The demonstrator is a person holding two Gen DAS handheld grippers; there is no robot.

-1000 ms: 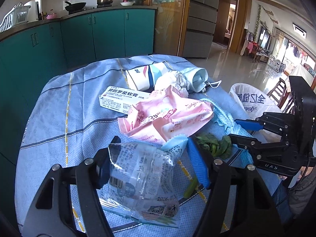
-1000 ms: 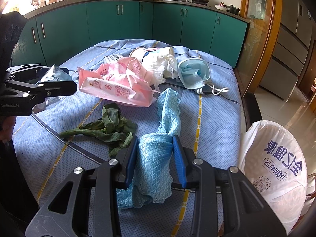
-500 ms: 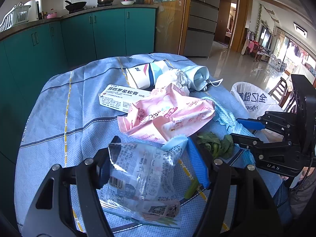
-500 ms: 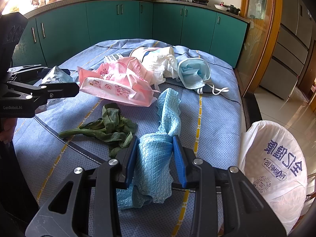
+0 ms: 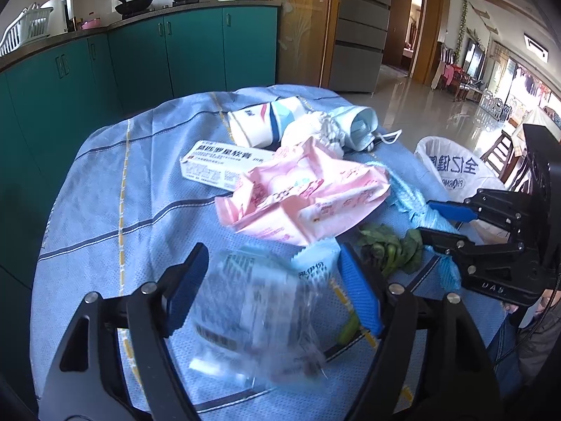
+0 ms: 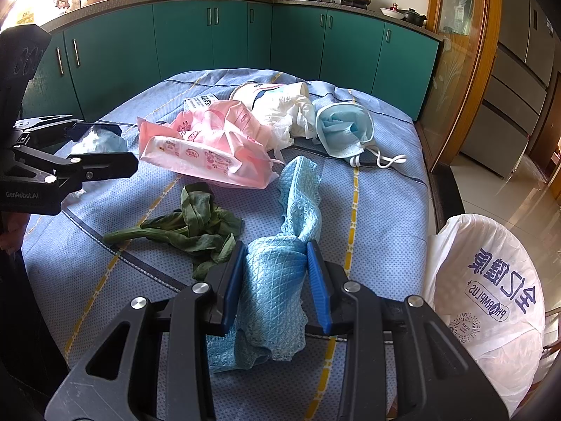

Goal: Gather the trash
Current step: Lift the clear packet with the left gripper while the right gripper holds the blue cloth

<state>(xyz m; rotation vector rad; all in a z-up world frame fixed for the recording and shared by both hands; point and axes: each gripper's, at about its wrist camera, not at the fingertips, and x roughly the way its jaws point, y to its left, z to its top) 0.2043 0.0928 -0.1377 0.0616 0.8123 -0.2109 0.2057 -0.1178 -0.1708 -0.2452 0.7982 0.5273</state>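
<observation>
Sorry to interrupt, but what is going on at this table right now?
A person is clearing trash off a blue tablecloth. The right gripper is clamped on a light blue waffle-weave cloth. The left gripper has just been opening around a crinkly clear plastic wrapper. A white bag-lined bin waits beside the table.

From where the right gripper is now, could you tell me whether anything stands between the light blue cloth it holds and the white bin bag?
Nothing visible does. The right gripper clamps the light blue cloth, and only bare tablecloth lies between it and the white bin bag past the table's edge.
</observation>
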